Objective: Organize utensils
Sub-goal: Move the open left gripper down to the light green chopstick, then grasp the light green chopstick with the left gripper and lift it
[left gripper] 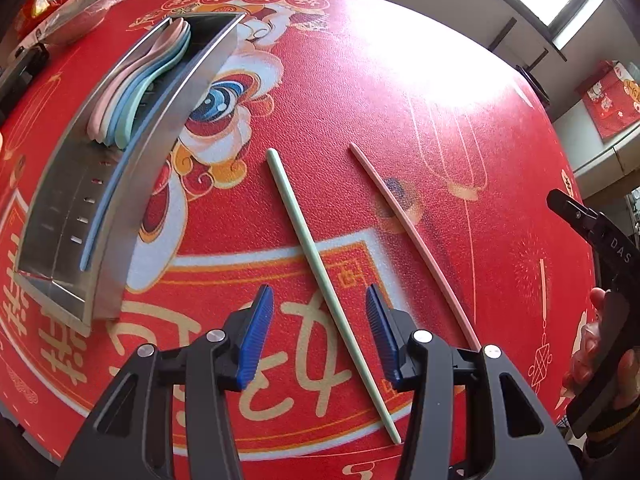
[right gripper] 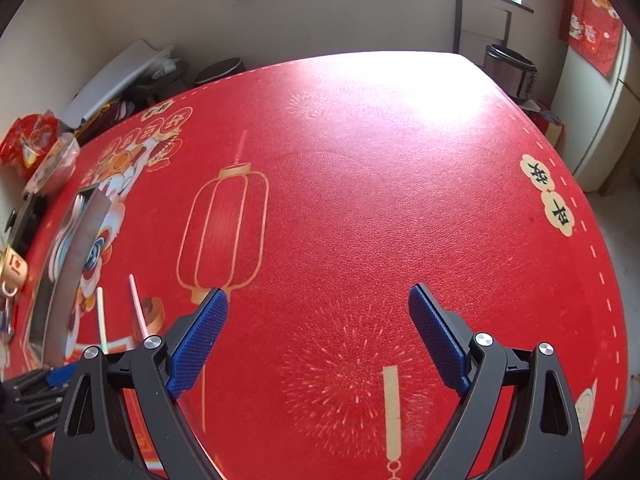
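A pale green chopstick and a pink chopstick lie side by side on the red tablecloth. My left gripper is open, low over the green chopstick, which passes between its blue pads. A steel utensil tray at the left holds several pastel spoons and a blue chopstick. My right gripper is open and empty over bare cloth, to the right of the chopsticks. The tray also shows in the right wrist view.
A clear plastic bag and dark items sit at the table's far left edge. A mug stands at the left edge in the right wrist view. The right hand and its gripper body show at the right.
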{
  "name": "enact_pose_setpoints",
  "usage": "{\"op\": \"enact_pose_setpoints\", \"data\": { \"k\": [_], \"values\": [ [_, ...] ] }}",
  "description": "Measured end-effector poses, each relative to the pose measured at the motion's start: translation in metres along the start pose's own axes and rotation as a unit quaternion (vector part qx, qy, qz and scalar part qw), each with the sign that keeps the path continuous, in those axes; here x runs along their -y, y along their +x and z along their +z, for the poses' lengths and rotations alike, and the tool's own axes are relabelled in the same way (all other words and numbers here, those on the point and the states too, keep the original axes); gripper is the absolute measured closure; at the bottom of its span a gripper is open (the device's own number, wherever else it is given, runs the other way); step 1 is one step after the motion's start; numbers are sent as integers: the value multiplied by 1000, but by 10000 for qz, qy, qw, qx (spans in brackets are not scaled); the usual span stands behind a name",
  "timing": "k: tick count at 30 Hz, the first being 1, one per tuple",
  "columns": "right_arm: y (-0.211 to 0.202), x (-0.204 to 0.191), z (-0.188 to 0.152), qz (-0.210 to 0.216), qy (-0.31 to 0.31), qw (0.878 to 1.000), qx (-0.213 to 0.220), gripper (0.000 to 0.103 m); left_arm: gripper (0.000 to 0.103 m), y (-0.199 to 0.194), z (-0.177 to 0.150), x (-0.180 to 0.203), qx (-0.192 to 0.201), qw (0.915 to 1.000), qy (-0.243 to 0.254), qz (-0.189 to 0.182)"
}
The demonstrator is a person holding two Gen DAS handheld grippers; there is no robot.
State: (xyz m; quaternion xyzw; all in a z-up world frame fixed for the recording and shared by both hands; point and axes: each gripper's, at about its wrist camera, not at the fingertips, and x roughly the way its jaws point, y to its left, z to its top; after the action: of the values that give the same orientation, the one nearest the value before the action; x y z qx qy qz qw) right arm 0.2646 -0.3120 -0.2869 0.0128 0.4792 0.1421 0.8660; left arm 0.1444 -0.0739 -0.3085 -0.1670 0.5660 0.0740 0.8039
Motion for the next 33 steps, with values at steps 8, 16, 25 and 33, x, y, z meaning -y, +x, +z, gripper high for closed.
{"op": "enact_pose_setpoints", "data": {
  "k": [8, 16, 25, 33],
  "values": [
    [2, -10, -2, 199, -440, 9988, -94, 14, 64, 10, 1, 8, 93, 9997, -3, 216],
    [14, -12, -3, 359, -413, 9980, -330, 14, 69, 17, 10, 17, 171, 9980, 164, 580],
    [18, -30, -2, 570, -650, 9952, -465, 14, 96, 12, 9, -7, 281, 9978, -71, 598],
    [20, -38, -4, 653, -693, 9941, -511, 14, 96, 12, 4, -2, 344, 9966, 199, 721]
  ]
}}
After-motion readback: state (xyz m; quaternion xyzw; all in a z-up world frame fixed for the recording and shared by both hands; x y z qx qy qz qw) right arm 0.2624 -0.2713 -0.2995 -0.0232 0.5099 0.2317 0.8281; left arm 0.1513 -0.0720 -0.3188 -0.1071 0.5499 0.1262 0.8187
